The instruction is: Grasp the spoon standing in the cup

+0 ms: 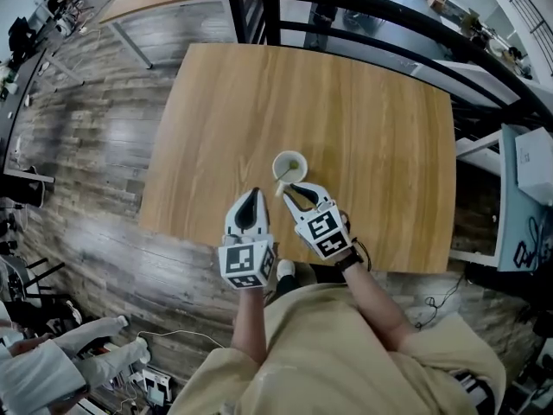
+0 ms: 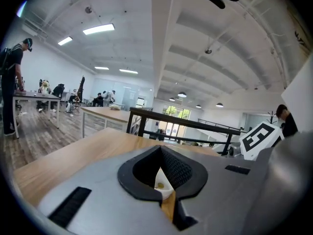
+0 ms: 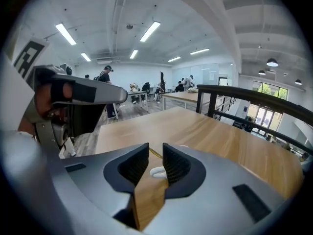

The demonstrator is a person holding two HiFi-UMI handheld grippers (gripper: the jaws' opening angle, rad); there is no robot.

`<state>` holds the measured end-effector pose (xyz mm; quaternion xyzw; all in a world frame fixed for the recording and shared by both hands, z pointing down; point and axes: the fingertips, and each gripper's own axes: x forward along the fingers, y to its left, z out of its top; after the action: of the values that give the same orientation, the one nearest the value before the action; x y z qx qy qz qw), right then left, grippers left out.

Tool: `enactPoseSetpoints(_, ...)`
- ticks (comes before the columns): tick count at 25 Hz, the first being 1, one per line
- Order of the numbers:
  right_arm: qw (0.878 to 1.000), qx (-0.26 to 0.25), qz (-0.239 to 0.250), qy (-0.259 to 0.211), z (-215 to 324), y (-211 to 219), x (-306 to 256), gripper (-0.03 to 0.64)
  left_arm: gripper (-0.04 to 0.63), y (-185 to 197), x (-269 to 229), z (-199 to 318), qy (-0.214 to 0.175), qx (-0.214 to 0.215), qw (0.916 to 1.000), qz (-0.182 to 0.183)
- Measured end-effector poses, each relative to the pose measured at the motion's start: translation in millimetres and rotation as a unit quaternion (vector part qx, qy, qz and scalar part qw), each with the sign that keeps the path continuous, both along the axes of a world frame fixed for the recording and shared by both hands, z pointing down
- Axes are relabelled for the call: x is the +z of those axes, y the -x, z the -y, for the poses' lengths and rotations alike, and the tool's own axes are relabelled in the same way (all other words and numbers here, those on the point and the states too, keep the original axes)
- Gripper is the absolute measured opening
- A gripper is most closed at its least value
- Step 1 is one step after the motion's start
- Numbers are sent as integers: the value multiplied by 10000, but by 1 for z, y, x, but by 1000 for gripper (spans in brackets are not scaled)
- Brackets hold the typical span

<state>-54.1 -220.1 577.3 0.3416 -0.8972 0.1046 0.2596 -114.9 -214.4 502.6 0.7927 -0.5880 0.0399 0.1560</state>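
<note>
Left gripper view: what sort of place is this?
Probably an open-plan office or lab: long desks with people at them, ceiling strip lights, and a black railing beyond the wooden table.

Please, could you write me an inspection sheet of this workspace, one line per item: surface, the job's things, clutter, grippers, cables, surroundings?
Surface: wooden table, bare apart from the cup.
Job's things: white cup upright near the table's near edge; spoon stands in it, handle leaning out toward the person.
Clutter: nothing seen.
Grippers: left gripper shut and empty, held short of the cup; right gripper open by a narrow gap at the spoon's handle, pads not pressing on it.
Cables: white cable and dark cable on the floor; none on the table.
Surroundings: wood floor, black railing, other tables and people farther off.
</note>
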Motion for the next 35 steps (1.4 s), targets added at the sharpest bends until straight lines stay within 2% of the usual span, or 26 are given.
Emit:
enactPoseSetpoints(1,10000,-58,-46,52,2,3,6,77,5,3,2,4,25,-38,10000,-11)
enactPoseSetpoints(5,9992,-269,-172,260,7,17,30,106,5,15,16,13,193,-207,9996,-49)
enactPoseSetpoints(8,9978,-454,-334,335,10,27,47,153,5,20,24,16,307,-336,9989,-86)
enactPoseSetpoints(11,9965,-540,-608,196,17,32,60,158,5,21,28,18,362,-403,9985,-82)
enactPoseSetpoints(14,9928,-574,-1040,-155,26,33,71,158,6,22,30,18,401,-450,9982,-50)
enactPoseSetpoints(16,9926,-523,-1076,-224,29,36,76,142,5,25,33,17,437,-490,9978,-29)
enactPoseSetpoints(19,9932,-368,-1055,-315,33,37,78,66,5,28,35,14,473,-522,9975,-25)
enactPoseSetpoints(25,9898,-61,-1248,-686,44,29,65,31,5,28,36,12,474,-480,9977,-26)
enactPoseSetpoints(31,9941,329,-837,-615,49,22,39,17,5,20,33,8,419,-296,9986,-91)
enactPoseSetpoints(35,9932,506,-702,-774,44,14,20,17,5,13,24,8,282,-177,9994,-113)
